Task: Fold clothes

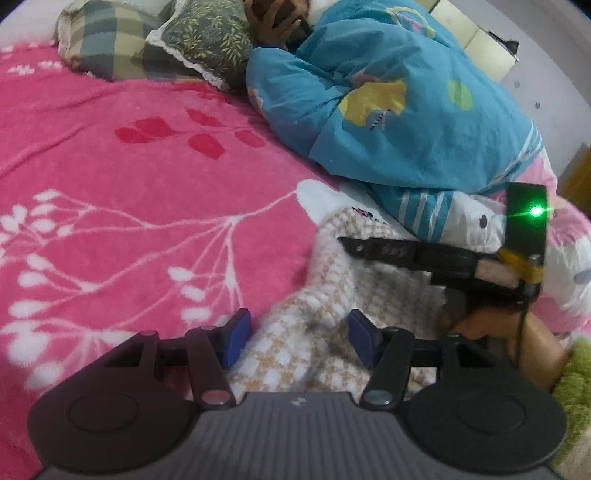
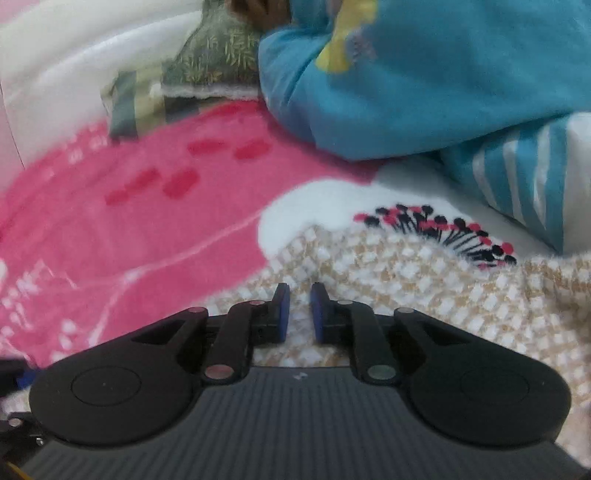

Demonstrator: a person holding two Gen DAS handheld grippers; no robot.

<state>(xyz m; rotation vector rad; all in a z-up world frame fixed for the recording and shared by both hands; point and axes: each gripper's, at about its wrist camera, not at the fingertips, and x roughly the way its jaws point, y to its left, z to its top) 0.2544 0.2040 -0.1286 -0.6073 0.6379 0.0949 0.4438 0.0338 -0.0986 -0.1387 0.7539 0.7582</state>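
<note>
A cream and tan checked knit garment (image 1: 391,295) (image 2: 406,291) lies rumpled on the pink bed cover. My left gripper (image 1: 297,332) is low over its near part, and a thick bunch of the knit fills the space between its blue pads (image 1: 236,338), which press on it. My right gripper (image 1: 345,243) (image 2: 300,302) reaches in from the right over the garment's far edge. Its pads stand a narrow slit apart, and I see no fold pinched between them. A hand (image 1: 480,325) holds the right gripper's handle.
The pink floral blanket (image 1: 129,206) spreads to the left and back. A blue patterned quilt (image 1: 388,103) is heaped at the back right, just behind the garment. Pillows (image 1: 199,40) lie at the head, with a person's hand (image 1: 273,26) beside them. Green fuzzy fabric (image 1: 576,384) shows at the right edge.
</note>
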